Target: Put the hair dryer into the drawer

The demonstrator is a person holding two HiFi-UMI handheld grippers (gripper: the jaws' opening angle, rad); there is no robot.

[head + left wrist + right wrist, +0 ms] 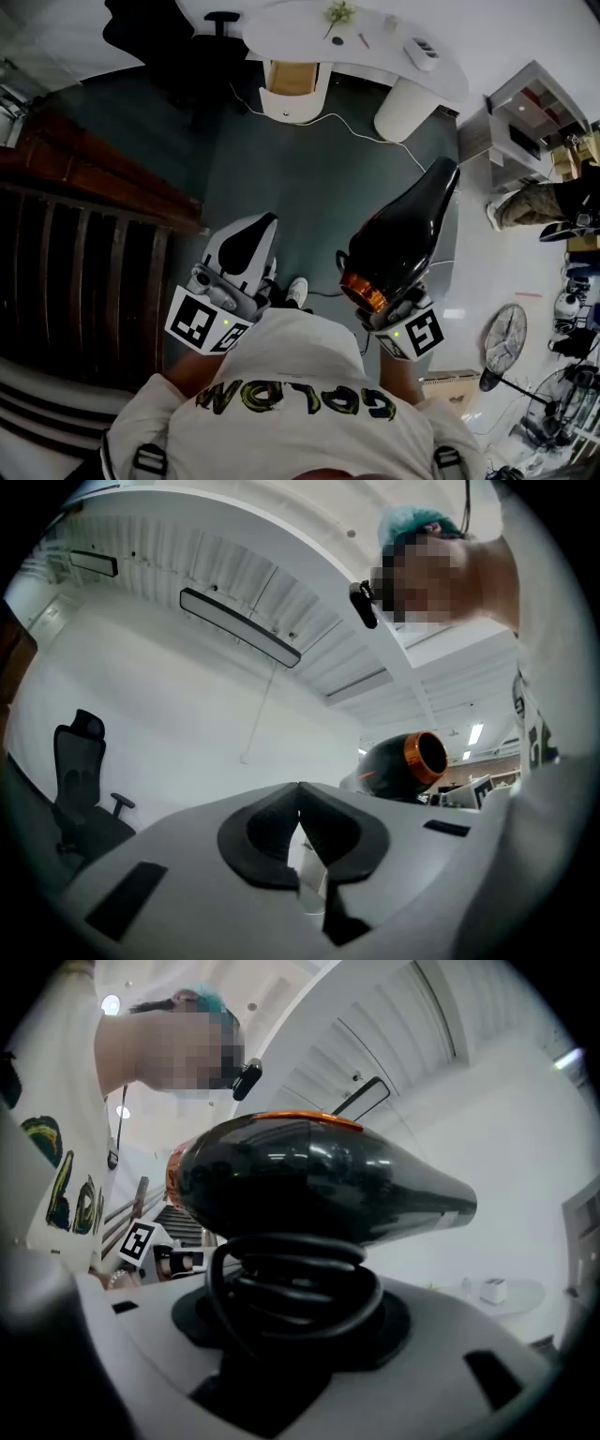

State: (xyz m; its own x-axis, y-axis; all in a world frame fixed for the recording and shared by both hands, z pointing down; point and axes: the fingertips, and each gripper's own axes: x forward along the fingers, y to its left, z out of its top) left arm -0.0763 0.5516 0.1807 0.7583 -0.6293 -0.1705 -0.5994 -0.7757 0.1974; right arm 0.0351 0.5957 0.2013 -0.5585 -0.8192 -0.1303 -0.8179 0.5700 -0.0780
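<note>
Two grippers (262, 231) (406, 311), one hair dryer (403, 239), one white desk (375, 47), one office chair (150, 28).

Hair dryer (319, 1185) handle (behind cord (292, 1290))

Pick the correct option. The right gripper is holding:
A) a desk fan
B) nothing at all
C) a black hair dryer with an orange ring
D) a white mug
C: the right gripper view shows the right gripper with its jaws closed round the coiled cord and handle of the black hair dryer, and the orange ring at the dryer's rear shows in the head view.
</note>
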